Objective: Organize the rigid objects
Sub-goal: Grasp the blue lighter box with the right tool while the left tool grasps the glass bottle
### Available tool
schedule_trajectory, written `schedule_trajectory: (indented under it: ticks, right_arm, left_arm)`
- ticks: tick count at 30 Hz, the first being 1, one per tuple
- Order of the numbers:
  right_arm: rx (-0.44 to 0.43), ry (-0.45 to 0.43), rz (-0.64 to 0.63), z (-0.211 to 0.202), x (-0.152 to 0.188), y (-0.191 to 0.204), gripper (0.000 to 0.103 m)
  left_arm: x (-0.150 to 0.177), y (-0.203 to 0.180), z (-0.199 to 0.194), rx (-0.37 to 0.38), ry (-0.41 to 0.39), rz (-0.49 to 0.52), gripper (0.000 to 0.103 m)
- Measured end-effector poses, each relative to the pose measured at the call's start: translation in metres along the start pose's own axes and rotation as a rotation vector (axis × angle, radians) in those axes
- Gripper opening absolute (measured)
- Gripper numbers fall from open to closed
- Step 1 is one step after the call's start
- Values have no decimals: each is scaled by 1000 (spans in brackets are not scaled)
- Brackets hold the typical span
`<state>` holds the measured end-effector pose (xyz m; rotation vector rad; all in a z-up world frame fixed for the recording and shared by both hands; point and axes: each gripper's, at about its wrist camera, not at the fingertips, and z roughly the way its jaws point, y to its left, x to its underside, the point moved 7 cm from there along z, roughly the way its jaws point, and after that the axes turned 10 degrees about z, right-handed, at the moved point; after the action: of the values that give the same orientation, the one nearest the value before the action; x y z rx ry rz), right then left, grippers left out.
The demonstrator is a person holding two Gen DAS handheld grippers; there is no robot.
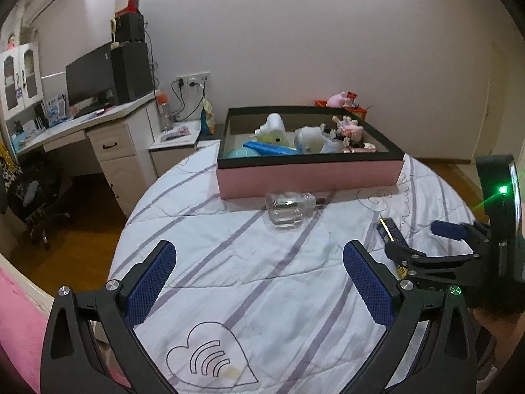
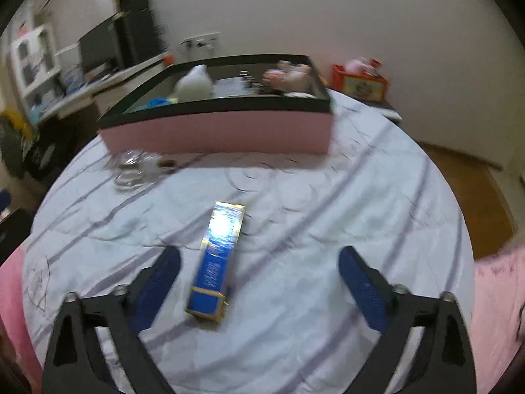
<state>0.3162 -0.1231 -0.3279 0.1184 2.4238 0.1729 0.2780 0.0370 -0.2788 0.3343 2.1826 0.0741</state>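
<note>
- Left wrist view: the round table (image 1: 229,262), under a pale cloth with lilac stripes, curves away on the left to wood floor, with a white desk (image 1: 98,131) beyond.
- The pink box (image 1: 308,177) with a black rim sits at the far side of the table and already holds a white bottle, a blue tube and small figurines.
- A clear glass bottle (image 1: 288,207) lies on its side just in front of the box's near wall, close to it; whether they touch cannot be told.
- Bare cloth stretches between the glass bottle and the left gripper (image 1: 259,272), leaving open room there.
- The left gripper hangs over the near part of the table, pointed toward the box, its jaws spread wide with nothing between them.
- At the right edge of this view the right gripper (image 1: 423,239) reaches in from the side over the blue carton (image 1: 390,229), which lies flat on the cloth.
- Right wrist view (blurred): the blue carton (image 2: 216,259), gold-edged, lies lengthwise on the cloth, well short of the pink box (image 2: 216,131).
- The right gripper (image 2: 259,269) is low over the table with its jaws wide apart; the carton lies between the fingers, nearer the left one, not gripped.
- The table edge falls to wood floor on the right, and the glass bottle (image 2: 137,167) lies at far left beside the box.
</note>
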Motion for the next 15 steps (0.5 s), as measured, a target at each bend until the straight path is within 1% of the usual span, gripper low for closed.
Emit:
schedule_trajectory:
  ticks: [2,4,5,6,7,8,12,15]
  right_arm:
    - [-3,25,-53,6,2,12,52]
    - [-15,48,-83,11,5,19,44]
    - [-28,46,-94,10,4,22,34]
    - [-47,49,-103,9,5,24,28]
    - [-43,43,-113,8,4,24,22]
    - [-34,31,-117,7,3,22,21]
    - [-2,18,-104,11,-9,5,21]
    - [-8,19,-88,15,-19,-6,21]
  left_arm:
    - [1,-2,6,-2,15,5,103]
    - [1,-3,12,3,32,0,103]
    - [0,-3,15,8,39,-1,103]
    - [-1,-4,20,13,47,-5,103]
    - [-2,-4,23,16,51,-9,103]
    - [-4,-6,28,24,60,-13,103]
    - [-13,-16,51,64,91,-36,103]
    - [-20,-25,70,75,117,-39,103]
